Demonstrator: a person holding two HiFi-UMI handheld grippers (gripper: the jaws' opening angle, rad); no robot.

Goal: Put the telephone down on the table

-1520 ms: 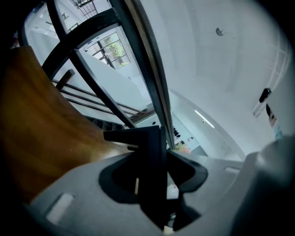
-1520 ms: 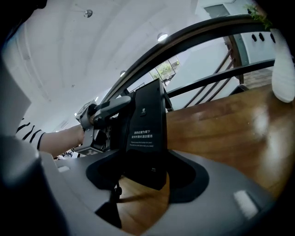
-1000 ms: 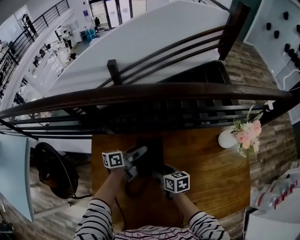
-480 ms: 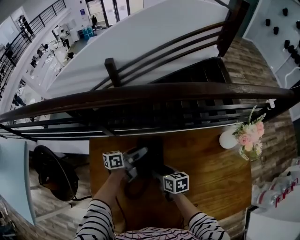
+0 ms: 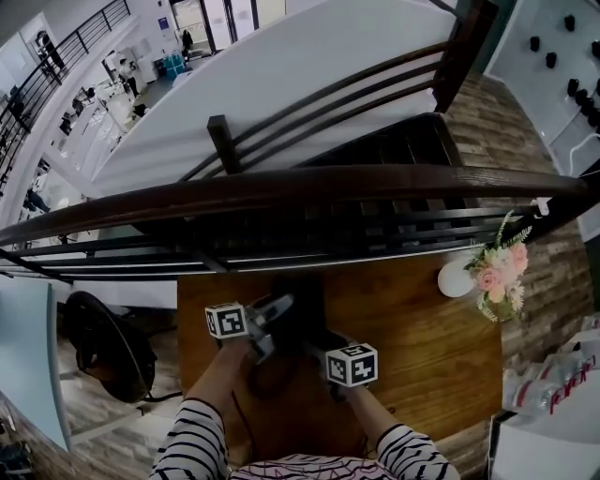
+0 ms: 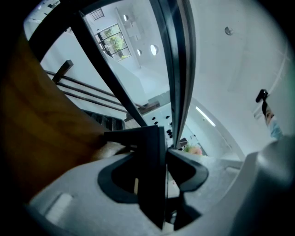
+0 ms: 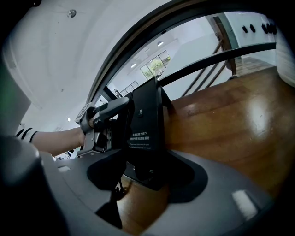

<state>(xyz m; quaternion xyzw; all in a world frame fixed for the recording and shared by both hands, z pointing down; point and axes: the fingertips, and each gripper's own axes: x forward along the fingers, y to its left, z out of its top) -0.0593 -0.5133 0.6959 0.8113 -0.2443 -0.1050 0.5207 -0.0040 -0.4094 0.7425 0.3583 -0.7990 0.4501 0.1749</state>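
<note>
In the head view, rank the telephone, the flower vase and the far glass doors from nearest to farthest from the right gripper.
1. Telephone: between the right gripper's jaws.
2. Flower vase: far right corner of the table.
3. Glass doors: top of view, far beyond the railing.

Ahead of you: dark wooden railing (image 5: 300,183) | To your right: white vase (image 5: 457,278) with pink flowers (image 5: 499,267) | To your left: round black object (image 5: 103,342) on the floor
</note>
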